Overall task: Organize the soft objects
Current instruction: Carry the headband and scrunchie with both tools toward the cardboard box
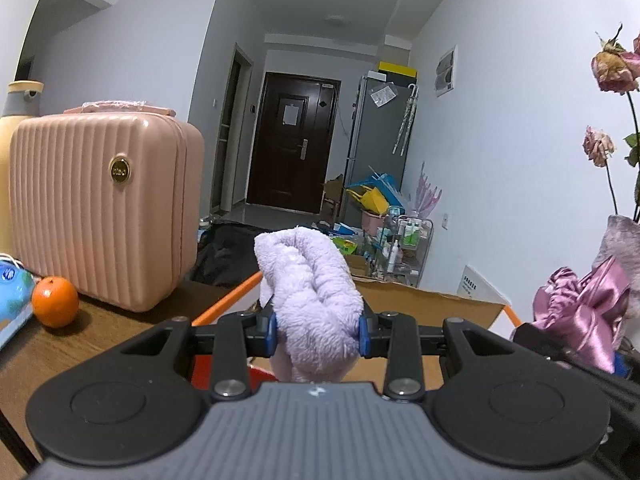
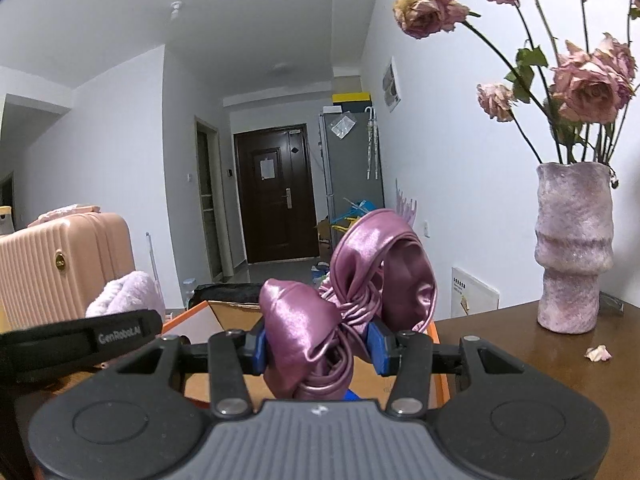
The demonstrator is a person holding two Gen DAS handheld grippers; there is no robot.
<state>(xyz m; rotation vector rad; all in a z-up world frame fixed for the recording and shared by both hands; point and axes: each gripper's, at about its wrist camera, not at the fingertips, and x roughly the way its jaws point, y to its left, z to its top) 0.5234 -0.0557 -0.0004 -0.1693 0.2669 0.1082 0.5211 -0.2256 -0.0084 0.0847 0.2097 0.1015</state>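
My left gripper [image 1: 318, 330] is shut on a fluffy lilac towel [image 1: 308, 292] that bulges up between its blue pads. My right gripper [image 2: 320, 346] is shut on a shiny mauve satin bundle [image 2: 348, 288], knotted in the middle. Both are held over an open cardboard box with an orange rim [image 1: 436, 306]; the same box [image 2: 232, 312] lies below the right gripper. The satin bundle [image 1: 580, 308] shows at the right edge of the left wrist view. In the right wrist view the towel [image 2: 128, 294] and the left gripper's black body appear at the left.
A pink ribbed case [image 1: 104, 204] and an orange [image 1: 55, 301] stand on the brown table [image 1: 100, 332] at the left. A mottled pink vase [image 2: 572, 248] of dried roses stands on the table [image 2: 540, 360] at the right, with a fallen petal [image 2: 598, 353] near it. The hallway with clutter lies beyond.
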